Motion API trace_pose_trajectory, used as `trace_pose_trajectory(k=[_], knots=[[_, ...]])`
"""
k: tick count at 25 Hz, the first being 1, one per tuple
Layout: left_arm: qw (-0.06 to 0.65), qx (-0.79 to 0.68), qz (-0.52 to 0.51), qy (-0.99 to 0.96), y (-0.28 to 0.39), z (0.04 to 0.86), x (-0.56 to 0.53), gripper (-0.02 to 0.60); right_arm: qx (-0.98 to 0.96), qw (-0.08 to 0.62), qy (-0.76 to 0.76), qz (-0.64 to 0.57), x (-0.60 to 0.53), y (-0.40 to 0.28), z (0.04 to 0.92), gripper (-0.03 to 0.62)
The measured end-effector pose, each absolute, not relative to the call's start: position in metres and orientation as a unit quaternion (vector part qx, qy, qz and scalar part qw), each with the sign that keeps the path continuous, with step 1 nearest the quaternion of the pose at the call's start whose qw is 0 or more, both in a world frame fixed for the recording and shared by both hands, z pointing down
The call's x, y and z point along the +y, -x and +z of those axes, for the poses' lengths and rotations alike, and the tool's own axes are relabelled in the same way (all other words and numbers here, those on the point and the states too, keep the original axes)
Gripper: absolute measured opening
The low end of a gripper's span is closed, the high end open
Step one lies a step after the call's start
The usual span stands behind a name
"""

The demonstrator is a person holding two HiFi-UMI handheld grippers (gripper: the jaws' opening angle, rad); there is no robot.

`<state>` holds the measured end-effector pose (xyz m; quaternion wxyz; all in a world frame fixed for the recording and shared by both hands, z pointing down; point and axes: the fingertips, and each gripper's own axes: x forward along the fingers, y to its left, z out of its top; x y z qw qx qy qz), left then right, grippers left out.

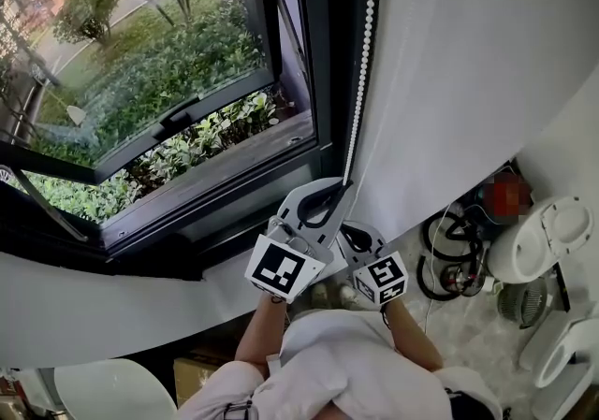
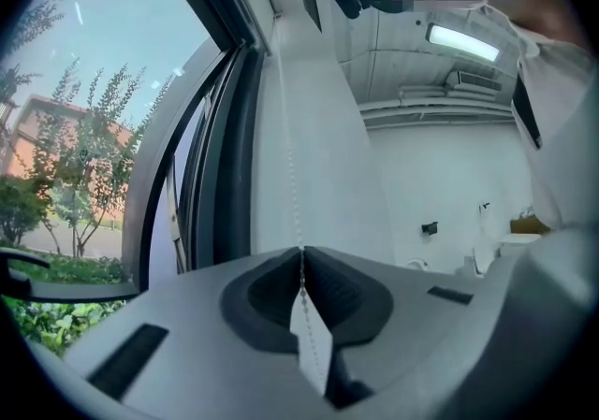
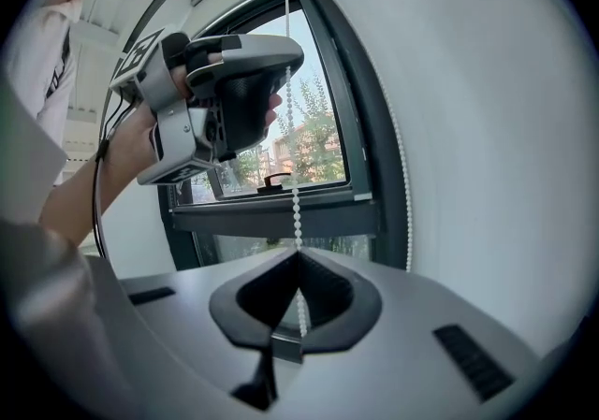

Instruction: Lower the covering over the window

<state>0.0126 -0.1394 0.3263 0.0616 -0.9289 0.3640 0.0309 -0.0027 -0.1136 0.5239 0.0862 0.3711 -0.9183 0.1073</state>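
Smooth grey plastic jaws of the left hand-held gripper (image 2: 301, 251) are pressing together on the chain (image 2: 291, 166), a thin string of small round white beads. The strand is rising straight up from the dark ribbed pads and hanging slack below them. The right hand-held gripper (image 3: 298, 255) is likewise pinching its jaws tight on the same chain, with the beads passing through the notch between its black pads. The left one is gripping higher up the strand, directly above the right one, with its marker cube facing back toward the person.

The blind (image 1: 449, 81) is hanging as a plain, matte white sheet just to the right of both hand-held grippers, and the chain is running close along its edge. The window (image 1: 159, 81) is standing ahead of the jaws and to their left. Its dark, squared metal frame (image 1: 323, 53) is lying just beside the chain, and its glass is showing bare above the right hand-held gripper. Green shrubs (image 1: 187, 63) are showing beyond the glass.
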Motion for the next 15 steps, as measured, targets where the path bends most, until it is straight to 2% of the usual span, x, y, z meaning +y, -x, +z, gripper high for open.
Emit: trace_pose_trajectory(k=[8, 15], knots=[[0.025, 0.373, 0.014, 0.927, -0.009, 0.364, -0.140, 0.020, -0.915, 0.149, -0.361, 0.097, -0.102, 0.008, 0.554, 0.006], [0.029, 0.377, 0.012, 0.926, -0.007, 0.370, -0.140, 0.020, -0.917, 0.155, -0.358, 0.083, -0.092, 0.009, 0.544, 0.140]])
